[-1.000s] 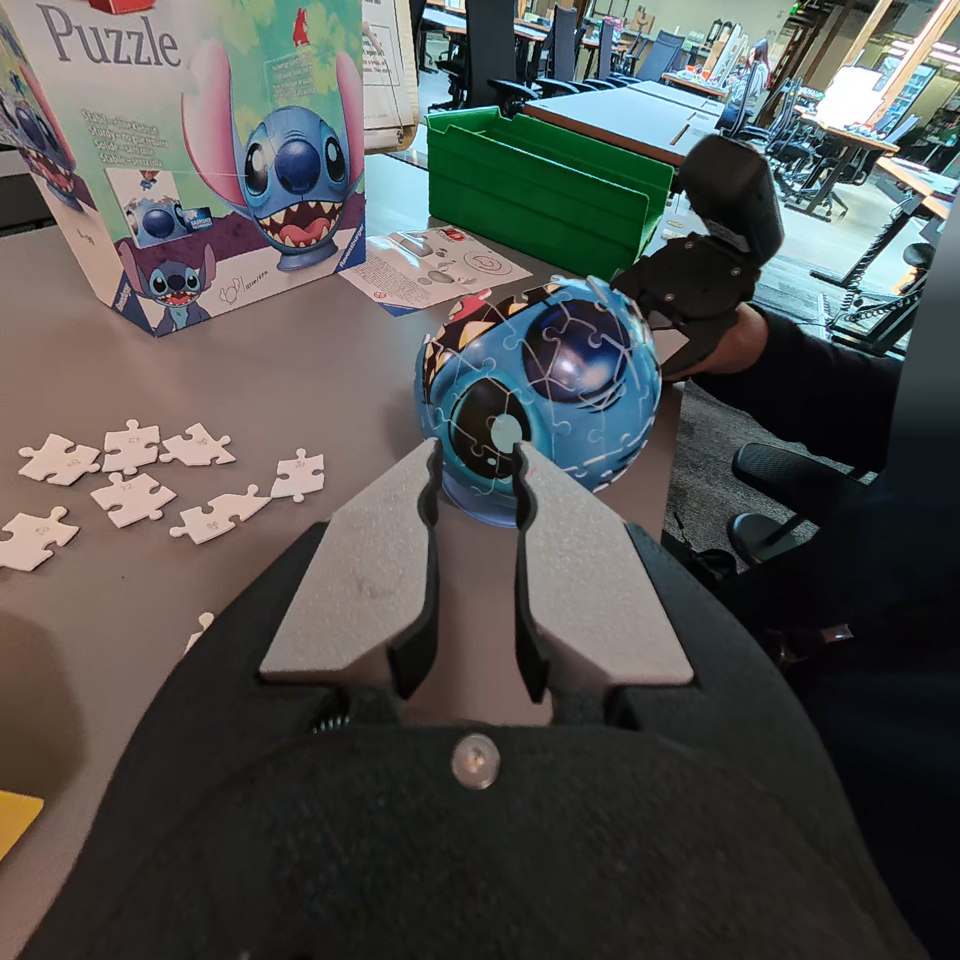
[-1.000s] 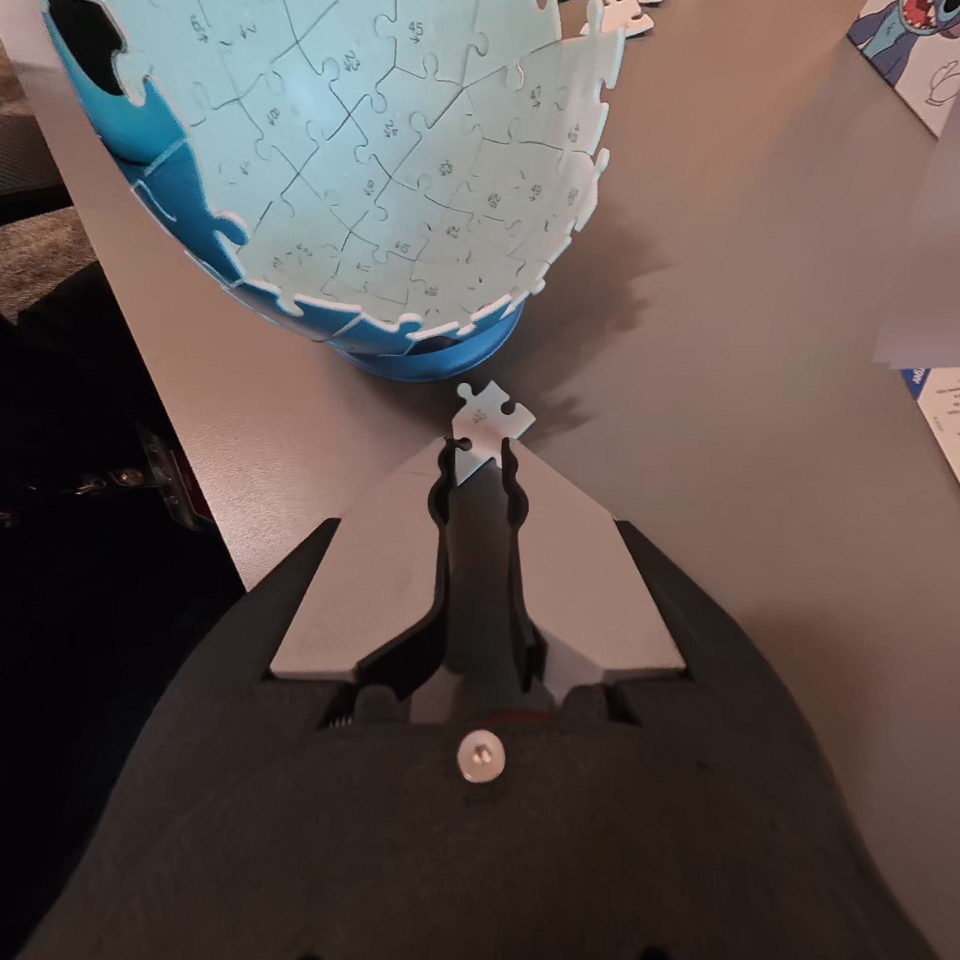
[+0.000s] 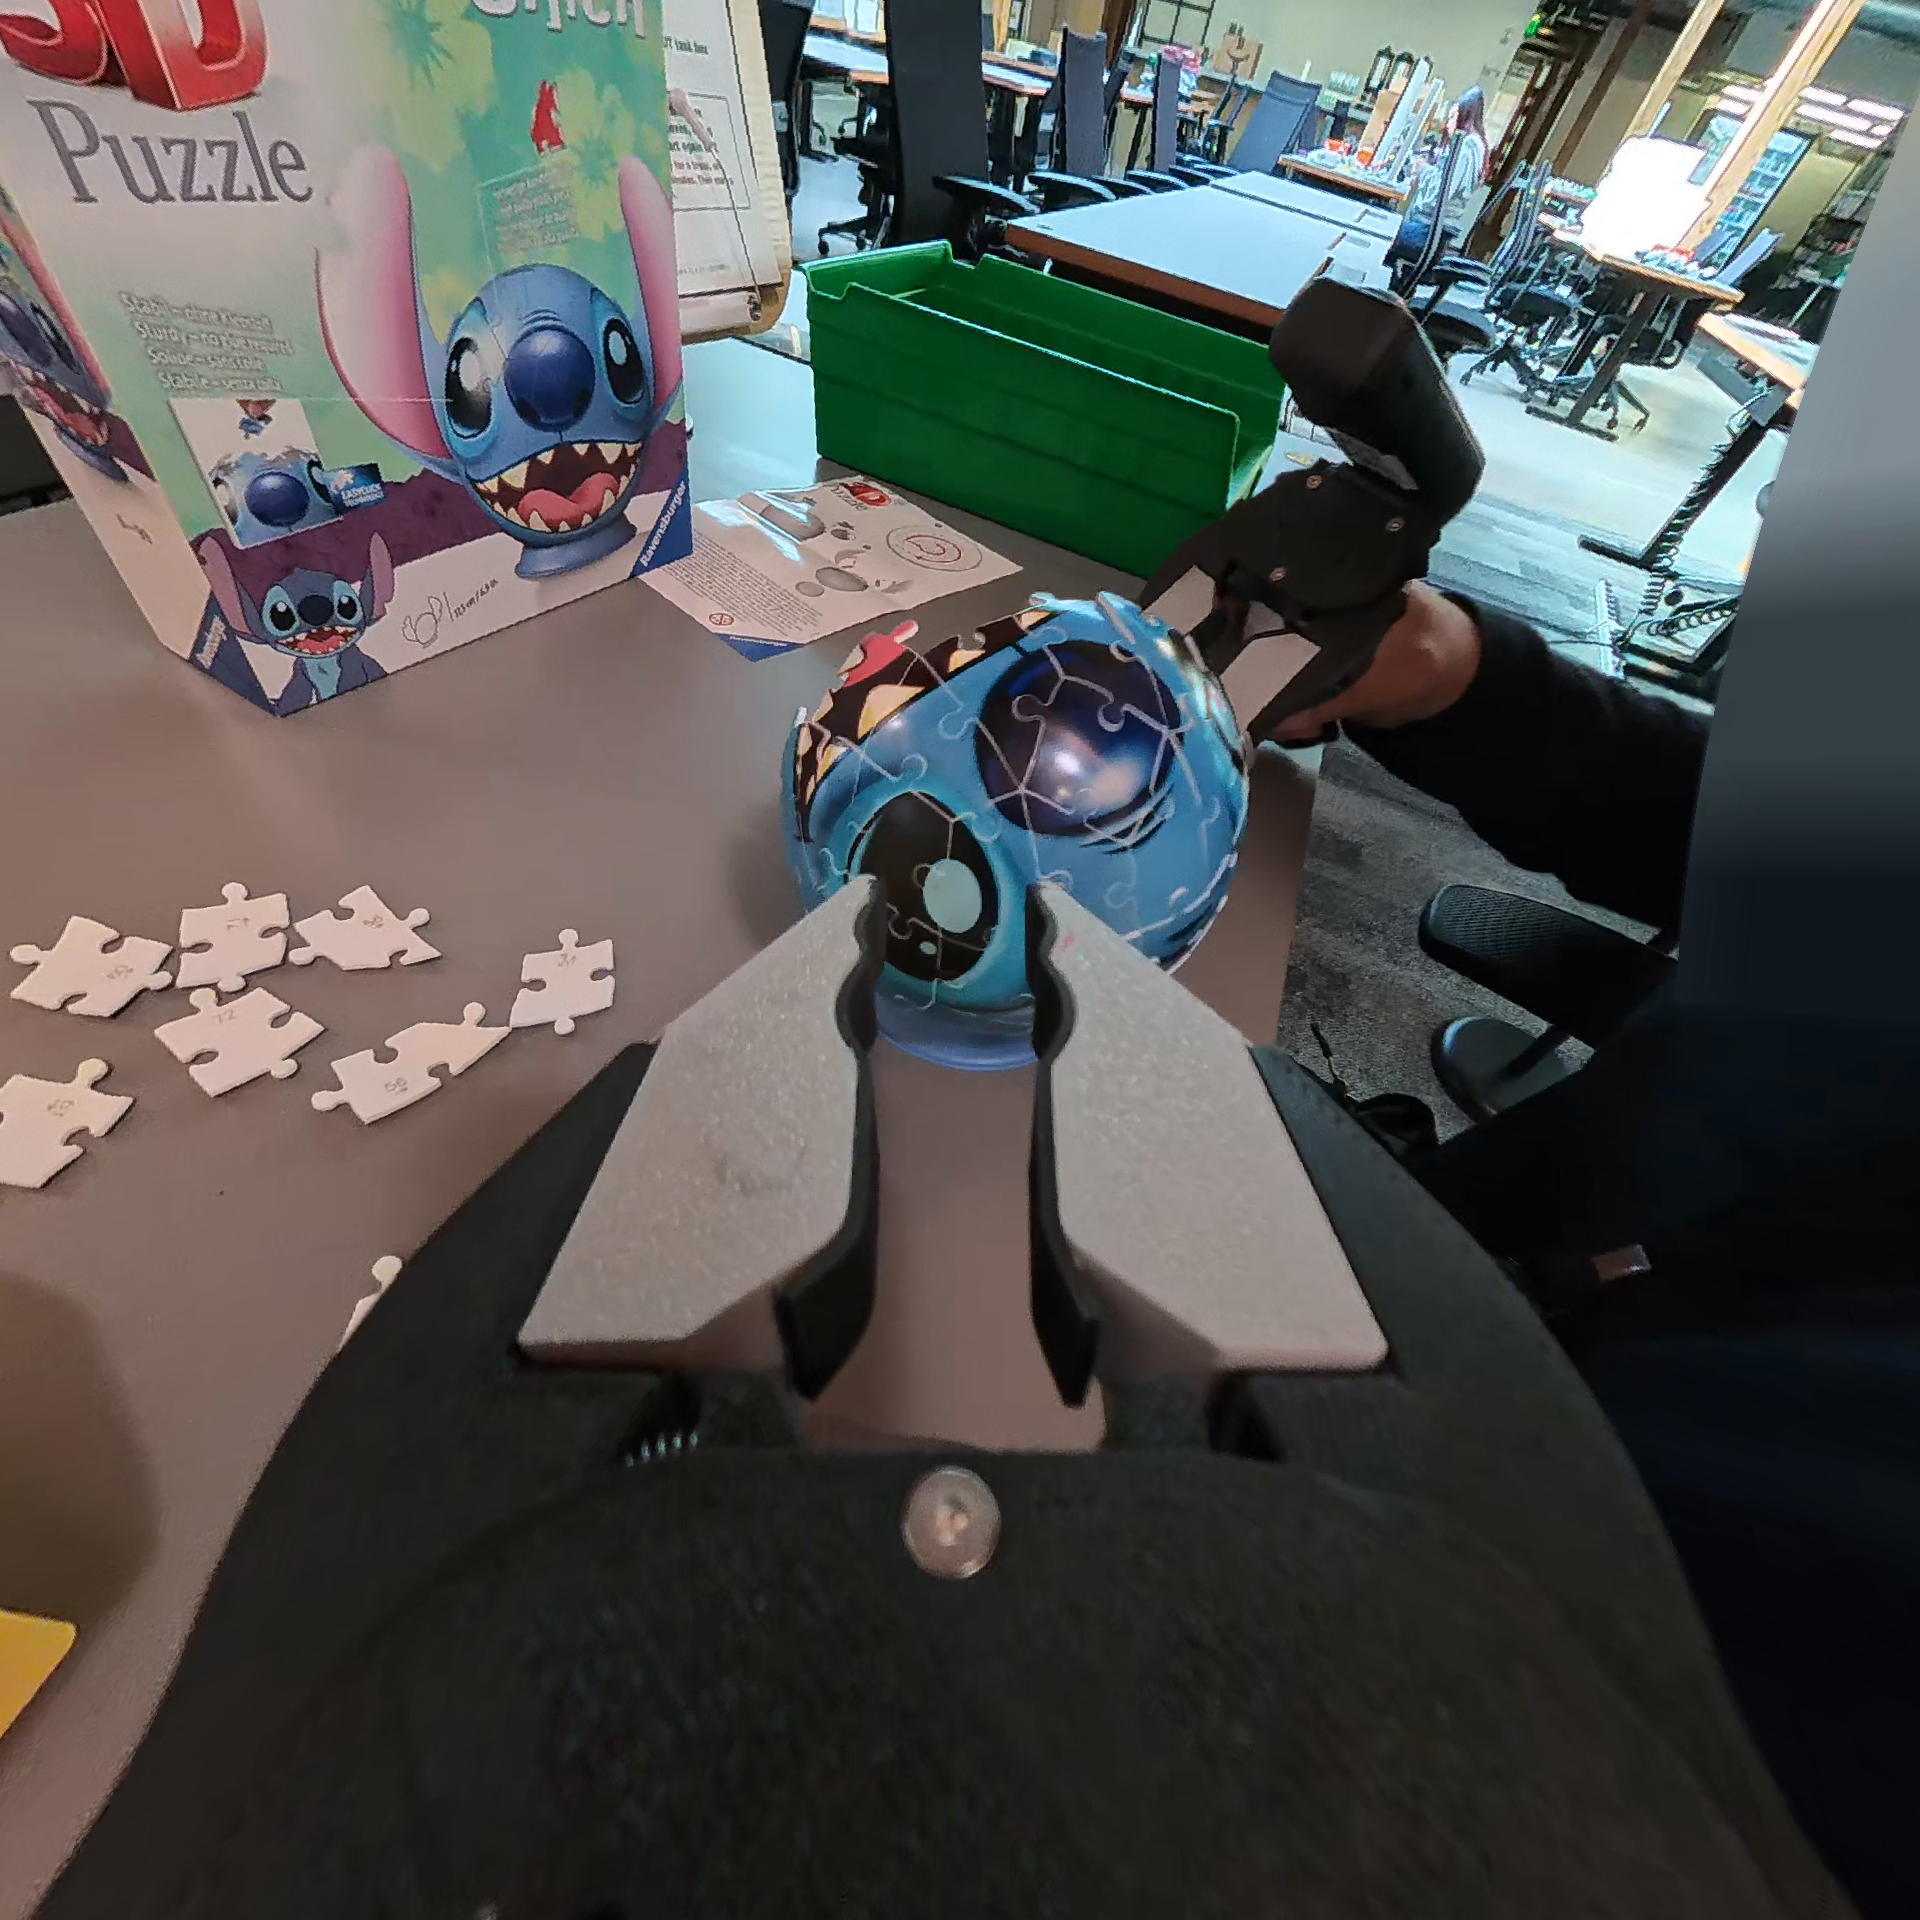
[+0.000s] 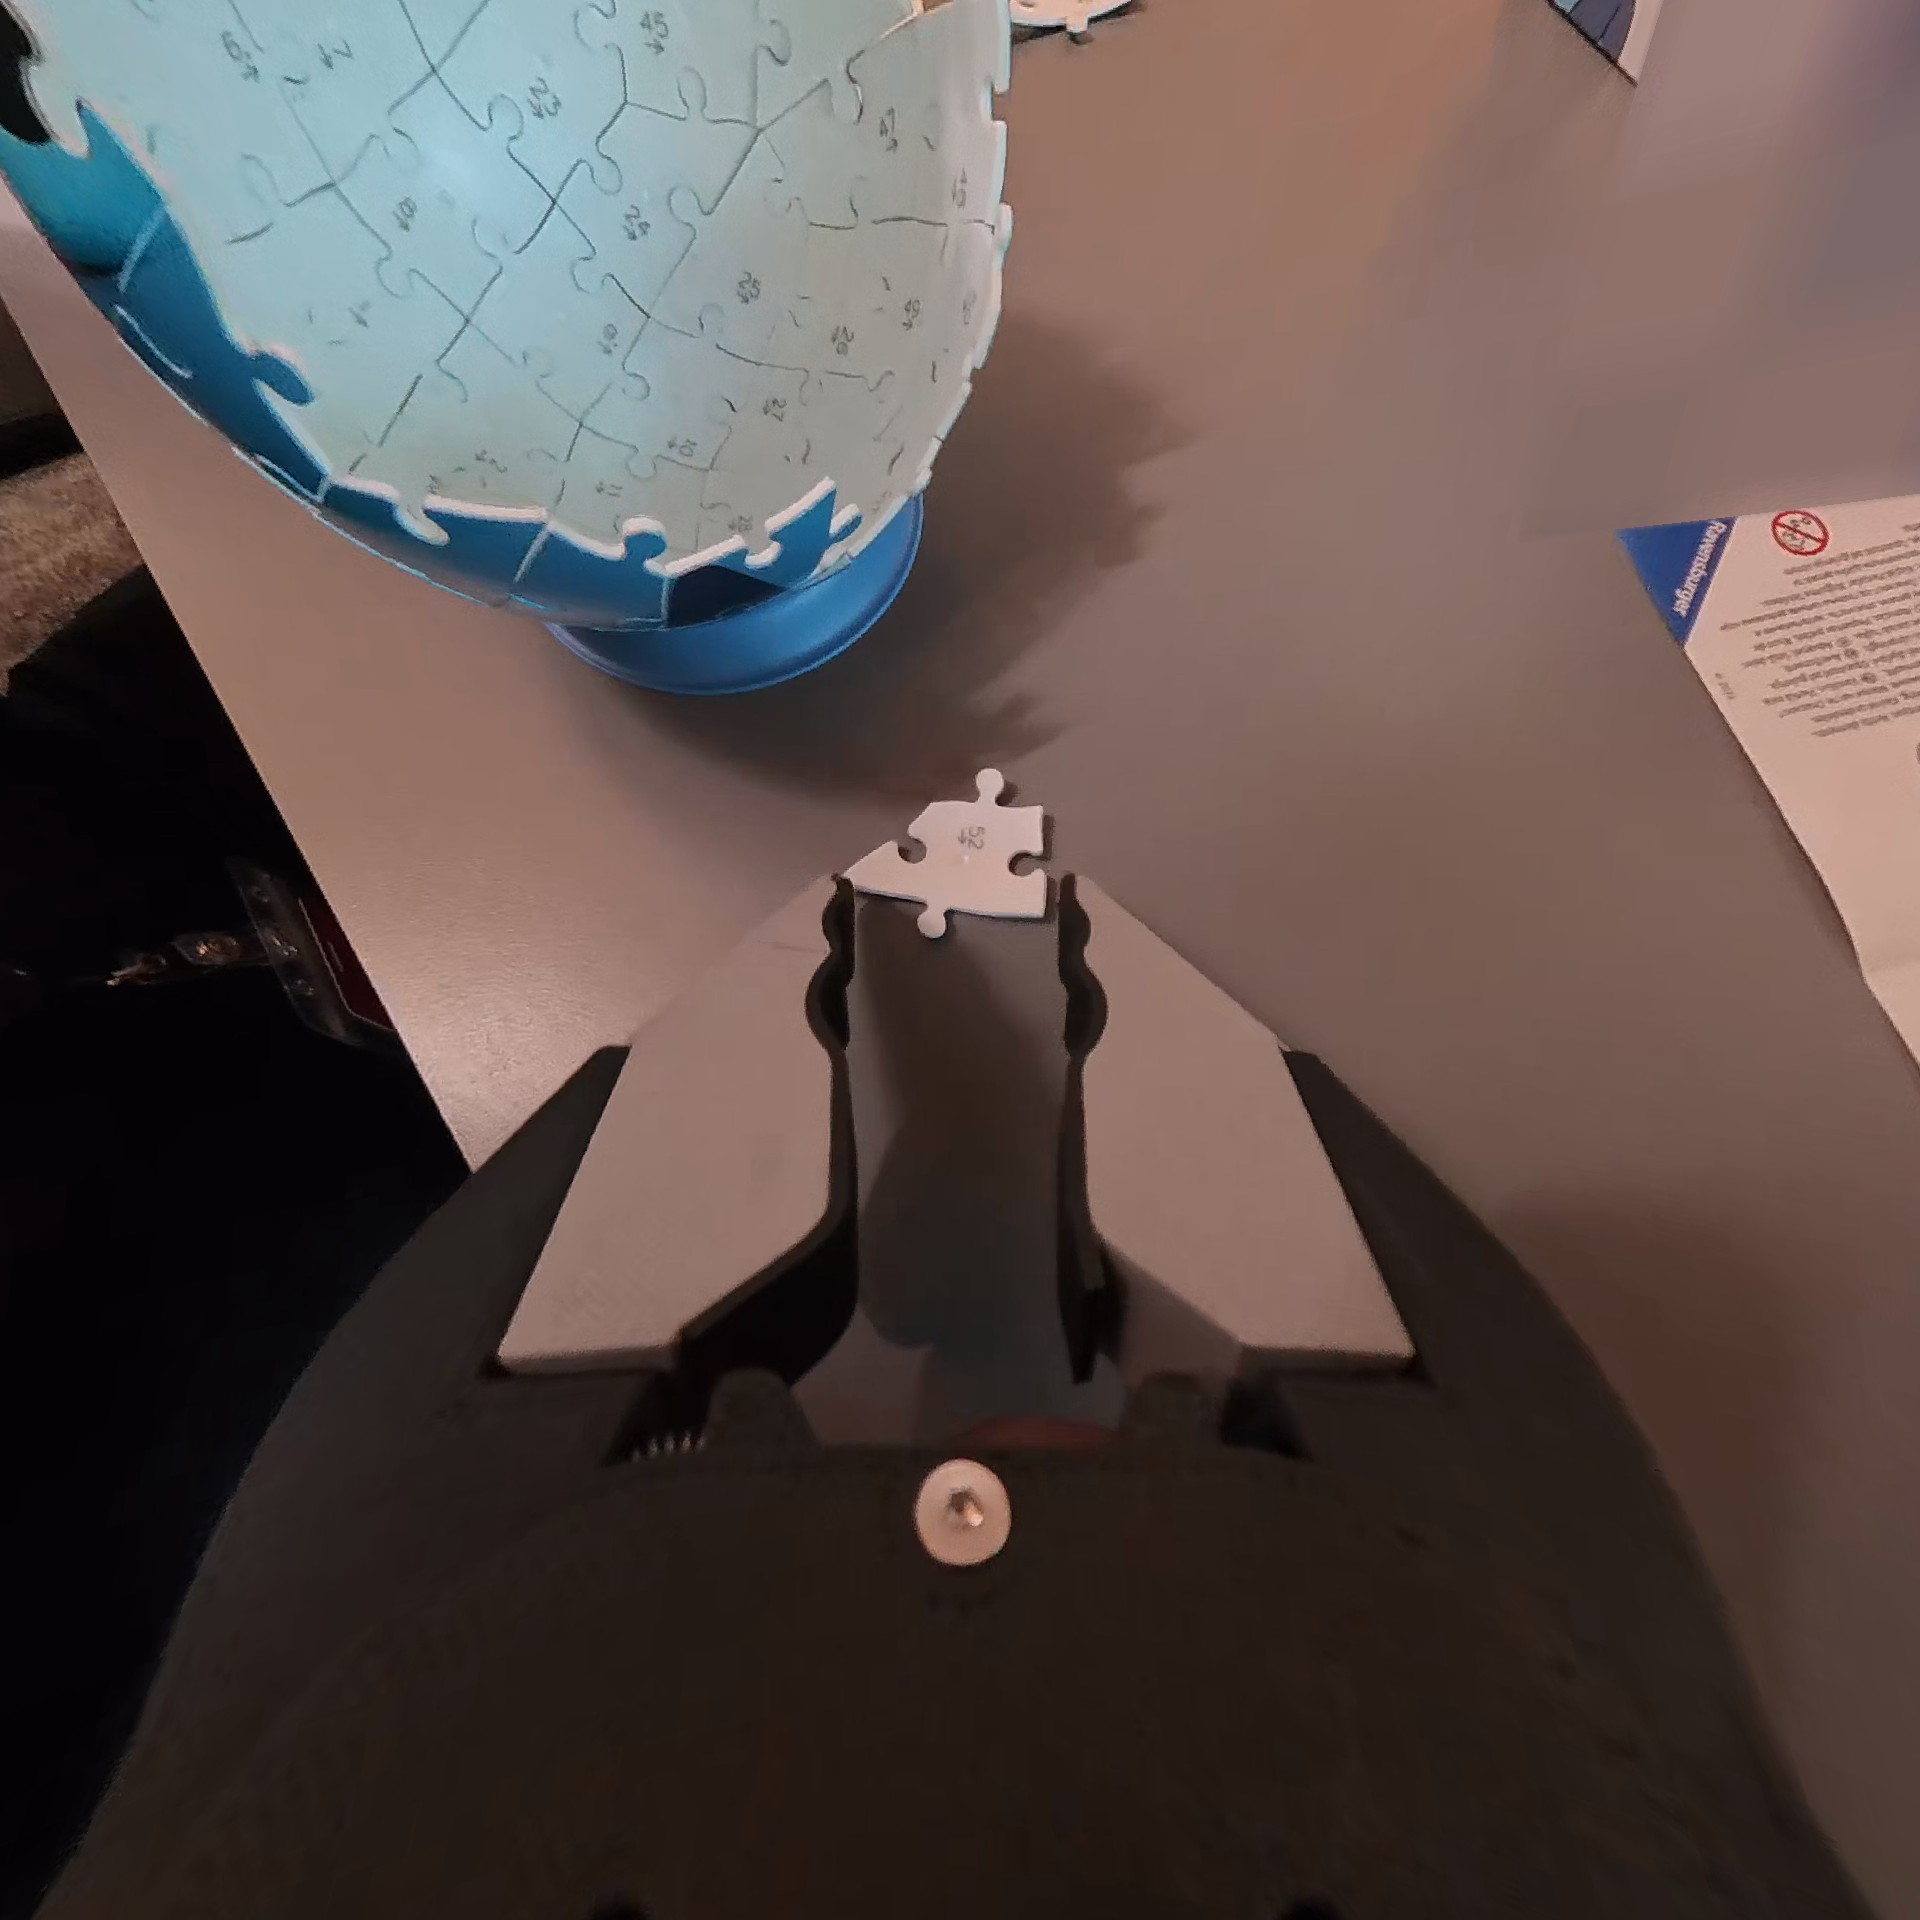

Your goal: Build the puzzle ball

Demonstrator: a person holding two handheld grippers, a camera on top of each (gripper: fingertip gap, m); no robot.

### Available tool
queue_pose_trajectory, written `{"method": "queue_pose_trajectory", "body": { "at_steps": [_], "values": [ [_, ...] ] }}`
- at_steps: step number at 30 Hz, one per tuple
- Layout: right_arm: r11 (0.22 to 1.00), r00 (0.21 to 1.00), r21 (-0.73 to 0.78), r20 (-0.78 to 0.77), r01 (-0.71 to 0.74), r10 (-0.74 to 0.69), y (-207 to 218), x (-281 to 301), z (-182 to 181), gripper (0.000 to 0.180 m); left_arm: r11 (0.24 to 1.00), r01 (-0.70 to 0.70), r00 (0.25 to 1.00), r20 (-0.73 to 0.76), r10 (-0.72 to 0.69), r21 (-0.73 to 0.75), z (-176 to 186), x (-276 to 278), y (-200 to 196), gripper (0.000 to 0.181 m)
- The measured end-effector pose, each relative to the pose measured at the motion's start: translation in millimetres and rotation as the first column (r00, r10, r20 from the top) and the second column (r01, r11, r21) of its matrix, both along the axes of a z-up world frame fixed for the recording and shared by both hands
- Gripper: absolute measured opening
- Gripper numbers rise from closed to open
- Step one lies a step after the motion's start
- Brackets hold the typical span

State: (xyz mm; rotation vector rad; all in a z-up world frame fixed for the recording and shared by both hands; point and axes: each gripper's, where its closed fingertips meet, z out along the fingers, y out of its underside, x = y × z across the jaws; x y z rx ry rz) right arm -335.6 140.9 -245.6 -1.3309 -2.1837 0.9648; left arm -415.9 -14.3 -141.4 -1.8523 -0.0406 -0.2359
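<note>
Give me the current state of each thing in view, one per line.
Puzzle ball: partly built, open shell, seated on its blue stand.
Loose piece: face down on table, between the open fingertips.
Right gripper: open.
Left gripper: open, empty.
Spare pieces: scattered face down.
Puzzle box: upright.
Green bin: contents hidden.

We see our right tongs (image 4: 954,894) standing apart, with a single white puzzle piece (image 4: 977,854) lying face down on the grey worktop (image 4: 1351,727) just beyond the tips, none of it pinched. Ahead, close to the worktop's left edge, the half-built puzzle ball (image 4: 582,270) sits on its blue stand (image 4: 769,644), its pale numbered inside facing us. A printed instruction leaflet (image 4: 1808,665) lies at the right.
</note>
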Motion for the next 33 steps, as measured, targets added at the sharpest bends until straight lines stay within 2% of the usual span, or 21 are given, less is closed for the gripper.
{"method": "queue_pose_trajectory", "body": {
  "at_steps": [7,12,17,23,27,33],
  "values": [
    [0.999,1.0,0.031,0.019,-0.025,0.024,-4.5,-2.7,-2.4,0.047,1.0,-0.004,1.0,0.013,0.004,0.004,-4.2,-0.6,-1.8,0.024],
    [1.0,1.0,-0.007,0.028,-0.012,0.012,-9.7,-2.2,-4.7,0.054,1.0,-0.005,1.0,0.019,0.005,0.002,-5.8,-1.2,-3.2,0.024],
    [0.999,1.0,0.043,0.005,-0.003,0.002,-6.5,-3.7,-5.9,0.039,1.0,-0.003,1.0,0.021,0.003,0.001,-6.3,-0.9,-2.4,0.024],
    [0.997,1.0,0.079,-0.011,-0.005,0.006,-3.9,-4.4,-3.9,0.039,1.0,-0.002,1.0,0.019,0.002,0.006,-3.8,0.3,-2.9,0.024],
    [0.996,0.999,0.092,-0.043,0.0,0.004,-0.7,-5.9,8.4,0.039,1.0,-0.006,1.0,0.02,0.006,0.008,6.6,-0.1,-1.7,0.024],
    [0.987,0.995,0.16,-0.098,0.01,0.006,11.8,-13.7,36.6,0.039,1.0,0.004,0.999,0.048,-0.004,0.002,46.0,-7.4,18.1,0.024]
  ]
}}
